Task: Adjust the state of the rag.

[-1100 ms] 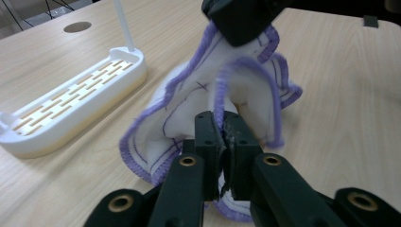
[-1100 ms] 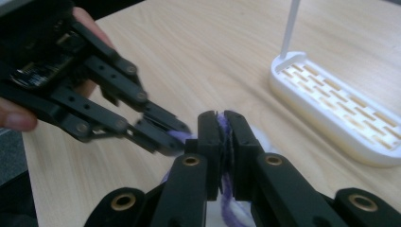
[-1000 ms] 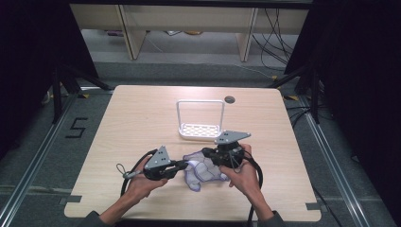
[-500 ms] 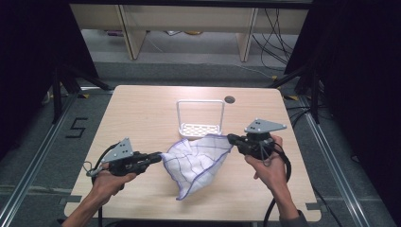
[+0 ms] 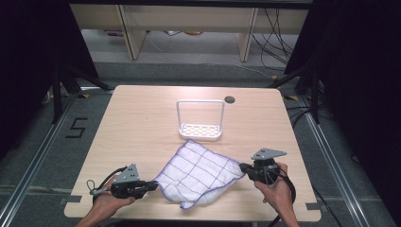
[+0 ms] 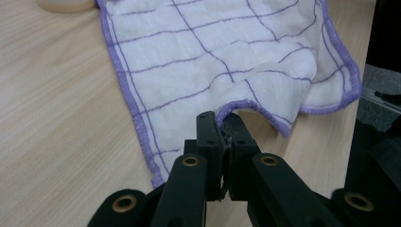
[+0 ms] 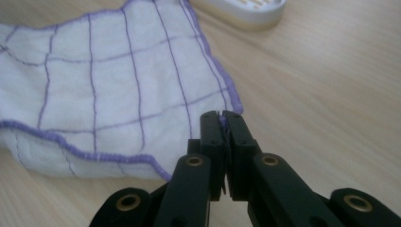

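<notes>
Cloth: white dishcloth (image 5: 198,172) with thin purple grid lines and a purple stitched hem; lies spread on the near half of the table (image 5: 142,123), between the two grippers; set cornerwise, its far corner just short of the rack, its near corner close to the near table edge; a fold doubles the near edge over

Left gripper: left gripper (image 5: 152,186) low over the near left of the table, held in the person's left hand (image 5: 106,203); jaws pressed together on the cloth's left corner; in the left gripper view (image 6: 222,127) the purple hem rises in a small hump right at the jaw tips and goes in between them

Right gripper: right gripper (image 5: 243,167) at the near right, in the right hand (image 5: 276,191); jaws pinched tight on the cloth's right corner; in the right gripper view (image 7: 221,116) the purple hem sits caught in the slit between the tips, the cloth (image 7: 108,90) running off to the left

Cloth tension: sheet runs fairly flat from one pinched corner to the other; soft wrinkles near the left grip

Rack: small white wire-frame rack (image 5: 200,120) with a slotted base, upright at mid-table, just beyond the cloth's far corner; whether they touch, cannot tell

Table: pale wood; round dark cable hole (image 5: 230,100) far right of the rack

Cables: black cable (image 5: 101,182) loops from the left gripper
</notes>
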Available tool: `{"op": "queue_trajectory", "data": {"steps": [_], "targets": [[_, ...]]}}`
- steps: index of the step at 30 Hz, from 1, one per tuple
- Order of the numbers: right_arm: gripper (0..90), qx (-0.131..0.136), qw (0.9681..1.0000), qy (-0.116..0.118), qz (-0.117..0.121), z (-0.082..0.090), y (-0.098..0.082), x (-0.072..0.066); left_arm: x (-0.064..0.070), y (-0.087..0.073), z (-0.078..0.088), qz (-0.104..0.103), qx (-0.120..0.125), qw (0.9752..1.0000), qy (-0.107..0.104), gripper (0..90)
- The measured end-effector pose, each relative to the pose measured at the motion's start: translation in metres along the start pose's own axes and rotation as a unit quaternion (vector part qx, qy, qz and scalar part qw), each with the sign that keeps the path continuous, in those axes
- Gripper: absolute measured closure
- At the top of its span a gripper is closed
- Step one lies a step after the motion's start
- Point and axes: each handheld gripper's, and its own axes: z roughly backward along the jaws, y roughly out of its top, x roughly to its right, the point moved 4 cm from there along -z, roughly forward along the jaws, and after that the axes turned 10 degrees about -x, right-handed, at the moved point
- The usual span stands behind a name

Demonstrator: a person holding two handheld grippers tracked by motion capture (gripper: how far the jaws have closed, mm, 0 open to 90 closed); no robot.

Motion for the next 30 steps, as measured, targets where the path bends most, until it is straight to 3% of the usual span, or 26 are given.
{"op": "queue_trajectory", "data": {"steps": [5,8,9,10,11,16,20,24,25,26,28,30], "targets": [[87.9,-0.024,0.9995,-0.013,-0.014,-0.009,-0.012,0.010,0.005,-0.008,0.003,0.008,-0.004,0.9999,-0.009,85.7],[88.0,-0.018,0.9995,-0.019,-0.018,-0.016,-0.010,0.014,0.011,-0.011,0.005,0.005,-0.008,0.9998,-0.019,85.7],[87.9,-0.024,0.9995,-0.018,-0.010,-0.017,-0.008,0.016,0.013,-0.012,0.005,0.000,-0.014,0.9997,-0.022,85.7],[87.9,-0.024,0.9993,-0.020,-0.020,-0.018,-0.006,0.016,0.017,-0.013,0.005,-0.004,-0.011,0.9996,-0.026,85.7],[88.0,-0.028,0.9993,-0.022,-0.009,-0.018,-0.002,0.019,0.020,-0.013,0.005,-0.005,-0.005,0.9996,-0.027,85.6],[88.0,-0.014,0.9995,-0.029,-0.006,-0.026,0.025,0.030,0.037,-0.013,0.006,-0.010,-0.006,0.9989,-0.044,85.4],[88.0,-0.011,0.9991,-0.040,0.010,-0.033,0.058,0.035,0.051,-0.009,0.006,-0.031,-0.009,0.9975,-0.062,85.5],[87.5,-0.013,0.9988,-0.045,0.017,-0.040,0.072,0.042,0.053,-0.007,0.002,-0.041,-0.015,0.9970,-0.064,84.0],[86.3,-0.011,0.9984,-0.052,0.021,-0.044,0.075,0.046,0.054,-0.008,0.000,-0.033,-0.014,0.9973,-0.063,83.0],[79.9,-0.025,0.9977,-0.060,0.019,-0.051,0.077,0.053,0.053,-0.008,-0.001,-0.033,-0.013,0.9970,-0.069,78.5],[75.3,-0.033,0.9970,-0.068,0.012,-0.053,0.077,0.055,0.052,-0.007,0.000,-0.034,-0.017,0.9967,-0.071,75.6],[62.8,-0.034,0.9953,-0.091,-0.001,-0.053,0.077,0.058,0.049,-0.005,0.001,-0.015,-0.001,0.9973,-0.071,62.5]]}}
